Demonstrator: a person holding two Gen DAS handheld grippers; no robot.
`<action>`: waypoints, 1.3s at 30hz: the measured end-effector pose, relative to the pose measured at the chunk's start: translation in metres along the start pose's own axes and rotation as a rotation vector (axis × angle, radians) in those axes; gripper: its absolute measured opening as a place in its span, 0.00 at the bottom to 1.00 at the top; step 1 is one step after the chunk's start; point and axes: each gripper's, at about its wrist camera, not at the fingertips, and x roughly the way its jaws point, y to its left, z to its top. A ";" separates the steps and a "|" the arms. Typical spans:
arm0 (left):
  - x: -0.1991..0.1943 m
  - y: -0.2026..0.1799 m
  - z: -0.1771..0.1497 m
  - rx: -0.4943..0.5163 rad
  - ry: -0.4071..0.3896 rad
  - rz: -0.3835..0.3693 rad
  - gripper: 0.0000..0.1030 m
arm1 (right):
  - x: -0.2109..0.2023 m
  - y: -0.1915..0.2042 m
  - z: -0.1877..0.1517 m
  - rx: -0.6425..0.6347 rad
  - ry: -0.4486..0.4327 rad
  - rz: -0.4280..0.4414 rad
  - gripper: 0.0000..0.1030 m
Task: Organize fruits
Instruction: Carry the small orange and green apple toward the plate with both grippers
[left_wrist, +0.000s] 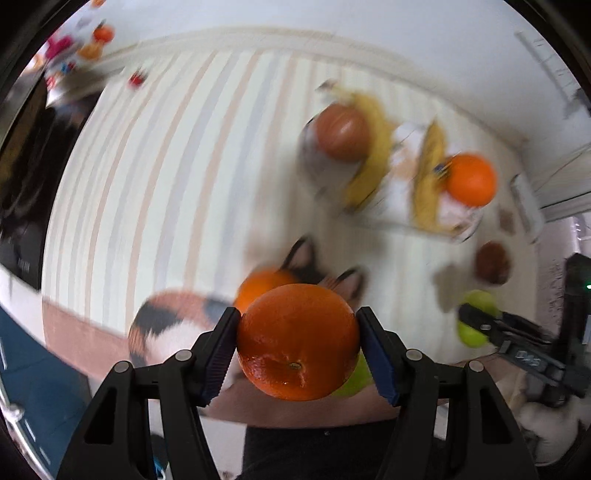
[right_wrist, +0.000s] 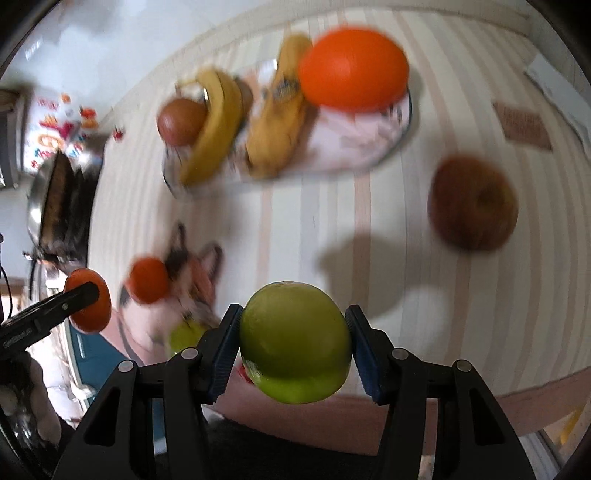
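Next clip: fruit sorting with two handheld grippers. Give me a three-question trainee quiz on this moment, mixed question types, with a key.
1. True or false: the left gripper is clamped on a green apple.
2. Multiple choice: what does the right gripper hold? A) a banana B) a green apple C) a red-brown apple
3. Fill in: the loose red-brown apple lies on the striped ____, outside the fruit dish.

Key
1. False: it holds an orange.
2. B
3. Tablecloth. The dish carries bananas, an orange and a brown fruit.
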 end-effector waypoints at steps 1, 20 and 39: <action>-0.003 -0.010 0.012 0.015 -0.010 -0.020 0.60 | -0.004 -0.001 0.006 0.002 -0.013 -0.001 0.57; 0.067 -0.138 0.172 0.302 0.108 0.007 0.60 | 0.023 -0.025 0.087 0.146 -0.154 -0.063 0.57; 0.099 -0.147 0.188 0.306 0.179 0.054 0.68 | 0.018 -0.043 0.080 0.222 -0.171 -0.002 0.61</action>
